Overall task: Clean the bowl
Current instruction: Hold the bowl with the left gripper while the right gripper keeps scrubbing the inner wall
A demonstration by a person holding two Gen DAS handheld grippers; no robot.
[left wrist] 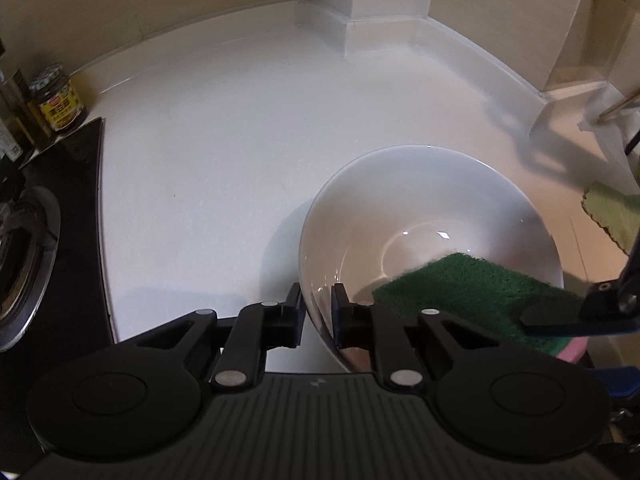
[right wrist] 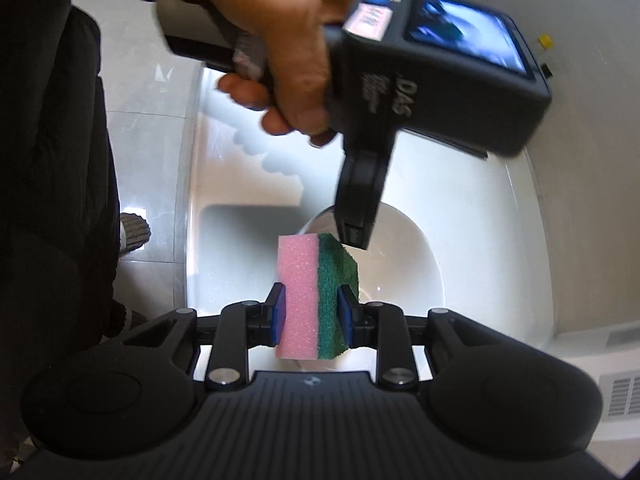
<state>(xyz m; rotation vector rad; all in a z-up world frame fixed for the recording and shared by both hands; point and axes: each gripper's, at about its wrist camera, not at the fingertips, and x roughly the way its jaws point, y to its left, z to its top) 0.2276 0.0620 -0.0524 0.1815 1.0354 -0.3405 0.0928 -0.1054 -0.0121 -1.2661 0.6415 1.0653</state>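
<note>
A white bowl [left wrist: 420, 208] sits on the white counter [left wrist: 224, 152], tilted toward me. My left gripper [left wrist: 316, 312] is shut on the bowl's near rim, one finger inside and one outside. My right gripper [right wrist: 312, 316] is shut on a pink and green sponge [right wrist: 310, 300]. In the left wrist view the sponge [left wrist: 464, 292] lies with its green side inside the bowl at the right, and the right gripper's finger [left wrist: 560, 316] shows over it. In the right wrist view the bowl [right wrist: 404, 256] is below the sponge, with the left gripper [right wrist: 356, 236] at its rim.
A gas hob [left wrist: 28, 240] lies at the left edge, with a jar [left wrist: 60, 100] and bottles behind it. A green cloth [left wrist: 612, 212] lies at the right. Walls and a corner post [left wrist: 384, 4] close the back. The person's hand [right wrist: 296, 48] holds the left gripper body.
</note>
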